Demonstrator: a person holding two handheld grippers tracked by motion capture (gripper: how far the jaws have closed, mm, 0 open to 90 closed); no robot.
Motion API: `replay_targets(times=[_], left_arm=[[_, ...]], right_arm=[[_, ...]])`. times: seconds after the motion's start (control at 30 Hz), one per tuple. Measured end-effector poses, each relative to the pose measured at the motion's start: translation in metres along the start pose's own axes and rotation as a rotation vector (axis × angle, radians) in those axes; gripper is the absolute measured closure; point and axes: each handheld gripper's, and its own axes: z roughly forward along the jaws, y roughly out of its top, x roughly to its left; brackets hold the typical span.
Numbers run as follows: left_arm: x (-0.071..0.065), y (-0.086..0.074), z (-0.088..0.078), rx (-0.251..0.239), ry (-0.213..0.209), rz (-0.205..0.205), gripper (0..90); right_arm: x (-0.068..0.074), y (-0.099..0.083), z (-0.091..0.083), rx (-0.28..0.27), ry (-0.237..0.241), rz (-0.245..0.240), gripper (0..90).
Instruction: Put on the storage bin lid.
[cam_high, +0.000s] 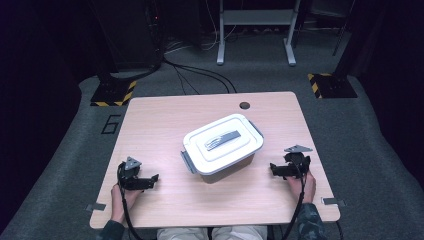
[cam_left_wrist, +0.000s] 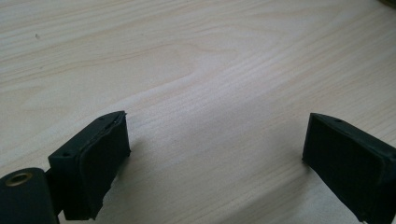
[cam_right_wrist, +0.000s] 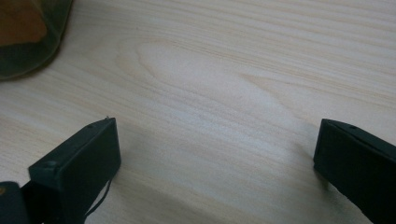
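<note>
A clear box with a white lid (cam_high: 223, 141) and a grey handle (cam_high: 223, 139) sits a little askew in the middle of the wooden table (cam_high: 165, 120). Grey latches show at its two ends. My left gripper (cam_high: 151, 180) rests low on the table to the box's front left, apart from it. Its jaws stand wide open over bare wood (cam_left_wrist: 215, 140). My right gripper (cam_high: 274, 169) lies to the box's front right, also open with nothing between its jaws (cam_right_wrist: 217, 149). A corner of the box (cam_right_wrist: 23, 42) shows at the upper left of the right gripper view.
A round cable hole (cam_high: 244, 105) lies near the table's far edge. Small metal brackets (cam_high: 95, 206) (cam_high: 332, 201) stick out at the front corners. Stands with striped bases (cam_high: 114, 93) (cam_high: 332, 85) and cables lie on the floor beyond the table.
</note>
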Motion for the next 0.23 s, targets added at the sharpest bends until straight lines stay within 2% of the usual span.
replay_targets(times=[0.23], left_arm=[[-0.0010, 0.0006, 0.0007, 0.003, 0.003, -0.007, 6.3]], right_arm=[[0.0004, 0.0001, 0.0001, 0.002, -0.001, -0.001, 0.0]])
